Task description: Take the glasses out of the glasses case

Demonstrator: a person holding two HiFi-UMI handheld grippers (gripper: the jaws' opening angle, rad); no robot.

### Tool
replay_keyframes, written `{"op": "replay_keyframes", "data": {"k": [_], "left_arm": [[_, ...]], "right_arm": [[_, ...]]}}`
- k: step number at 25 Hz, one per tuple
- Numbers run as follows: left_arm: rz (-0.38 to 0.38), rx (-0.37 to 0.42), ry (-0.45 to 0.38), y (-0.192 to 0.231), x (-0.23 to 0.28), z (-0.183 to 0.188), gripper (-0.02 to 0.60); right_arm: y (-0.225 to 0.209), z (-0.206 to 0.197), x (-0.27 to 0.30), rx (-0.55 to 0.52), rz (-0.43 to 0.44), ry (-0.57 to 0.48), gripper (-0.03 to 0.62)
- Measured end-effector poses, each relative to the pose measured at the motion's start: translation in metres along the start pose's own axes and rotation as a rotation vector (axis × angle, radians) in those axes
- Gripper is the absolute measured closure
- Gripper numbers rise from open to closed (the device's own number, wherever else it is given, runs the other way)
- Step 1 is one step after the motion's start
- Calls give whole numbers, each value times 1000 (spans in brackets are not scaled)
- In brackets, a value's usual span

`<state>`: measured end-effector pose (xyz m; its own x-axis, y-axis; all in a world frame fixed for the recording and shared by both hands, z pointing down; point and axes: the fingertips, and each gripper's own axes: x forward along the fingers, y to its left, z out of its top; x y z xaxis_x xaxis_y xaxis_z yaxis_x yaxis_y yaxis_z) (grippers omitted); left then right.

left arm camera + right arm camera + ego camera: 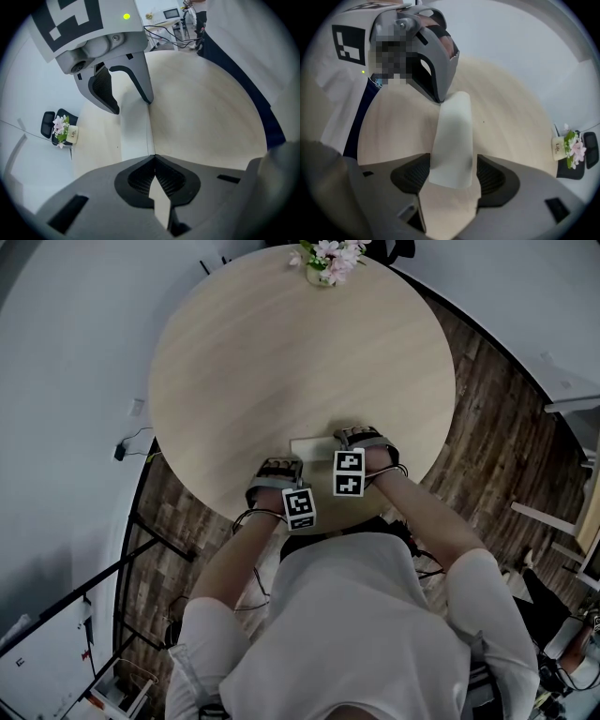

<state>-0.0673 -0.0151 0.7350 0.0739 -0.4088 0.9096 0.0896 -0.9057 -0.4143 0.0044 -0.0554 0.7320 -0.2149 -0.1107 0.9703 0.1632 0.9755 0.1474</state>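
Note:
A white glasses case point(309, 446) lies closed near the front edge of the round wooden table point(281, 352). My left gripper point(154, 157) is shut on one end of the case point(136, 136), pinching a thin white edge between its pads. My right gripper point(452, 176) points steeply down with its jaws wide, straddling the other end of the case point(452, 136); the pads stand at its sides without squeezing it. In the head view the left gripper point(278, 465) and right gripper point(356, 437) sit close together over the case. No glasses are visible.
A small vase of pink flowers point(328, 261) stands at the far edge of the table. Past the table's rim are a dark wood floor, cables and white furniture point(572, 409) to the right. The person's body is close against the near edge.

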Motion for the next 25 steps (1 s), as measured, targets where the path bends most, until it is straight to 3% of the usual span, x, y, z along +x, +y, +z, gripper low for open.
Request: {"op": "replay_keyframes", "data": {"k": [12,21,25], "left_arm": [[5,-1,8,1,0,0,577],[11,0,17,1,1,-1,577],[12,-4,16,1,1,0,577]], "right_arm": [[0,-1,2,18,45,-18,321],[-6,1,-5,101,240,-81,321],[-11,1,-9,118,283,-100,321]]}}
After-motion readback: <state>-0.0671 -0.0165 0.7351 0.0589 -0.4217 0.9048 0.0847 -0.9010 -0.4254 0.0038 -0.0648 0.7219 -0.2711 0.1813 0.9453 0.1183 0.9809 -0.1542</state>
